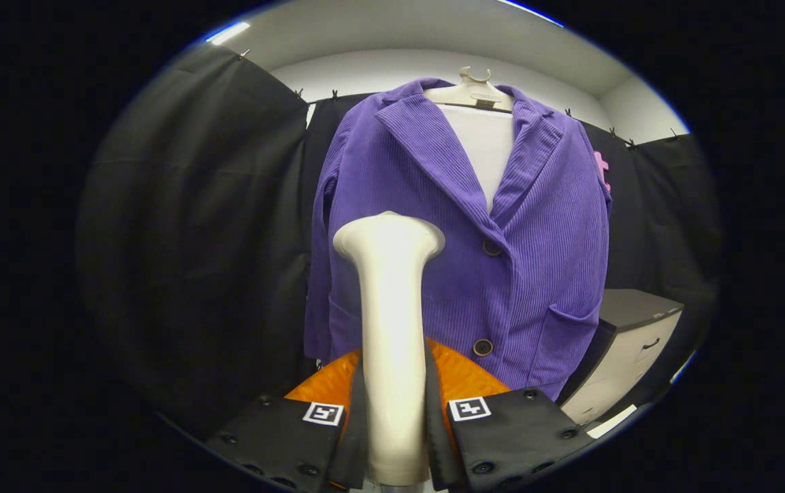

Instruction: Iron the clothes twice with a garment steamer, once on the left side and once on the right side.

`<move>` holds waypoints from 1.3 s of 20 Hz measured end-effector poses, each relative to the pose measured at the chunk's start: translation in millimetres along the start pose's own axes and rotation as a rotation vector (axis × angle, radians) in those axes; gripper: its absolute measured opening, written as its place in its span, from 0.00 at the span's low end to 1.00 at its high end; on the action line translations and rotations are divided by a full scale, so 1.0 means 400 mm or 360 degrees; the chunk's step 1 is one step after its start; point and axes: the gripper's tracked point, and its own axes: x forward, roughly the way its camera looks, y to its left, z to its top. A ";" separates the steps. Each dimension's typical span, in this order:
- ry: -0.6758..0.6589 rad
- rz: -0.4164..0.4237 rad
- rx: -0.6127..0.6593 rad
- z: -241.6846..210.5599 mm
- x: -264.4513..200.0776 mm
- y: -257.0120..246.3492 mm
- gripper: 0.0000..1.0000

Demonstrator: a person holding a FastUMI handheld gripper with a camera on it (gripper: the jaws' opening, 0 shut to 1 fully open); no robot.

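Gripper (395,418) clamped on steamer (390,329) handle; steamer head hides jacket (536,239) left panel (contact unclear).

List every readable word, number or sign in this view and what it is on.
No readable words or numbers.
Square coded marker: on one of the fingers, a pattern, not text.
Second marker: on the other of the fingers, the same.
Jacket, steamer, cabinet: no lettering seen.

the steamer (390,329) hides part of the jacket's (543,226) front and hem; its base is cut off below the hand-held gripper (392,418); the cabinet (628,349) is partly hidden.
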 end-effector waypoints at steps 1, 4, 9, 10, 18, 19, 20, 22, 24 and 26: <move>0.0016 -0.0005 -0.0008 -0.015 0.001 -0.003 0.43; 0.0038 -0.0012 -0.0033 -0.059 -0.019 0.004 0.43; 0.0105 -0.0003 -0.0003 -0.124 -0.027 0.011 0.43; 0.0116 -0.0002 0.0000 -0.138 -0.034 0.013 0.43; 0.0217 0.0008 0.0008 -0.241 -0.062 0.029 0.43; 0.0235 0.0010 0.0005 -0.255 -0.066 0.030 0.43; 0.0259 0.0018 0.0010 -0.270 -0.072 0.033 0.43; 0.0306 0.0032 0.0030 -0.302 -0.083 0.040 0.43; 0.0363 0.0032 0.0037 -0.336 -0.090 0.039 0.43; 0.0396 0.0033 0.0040 -0.362 -0.097 0.039 0.43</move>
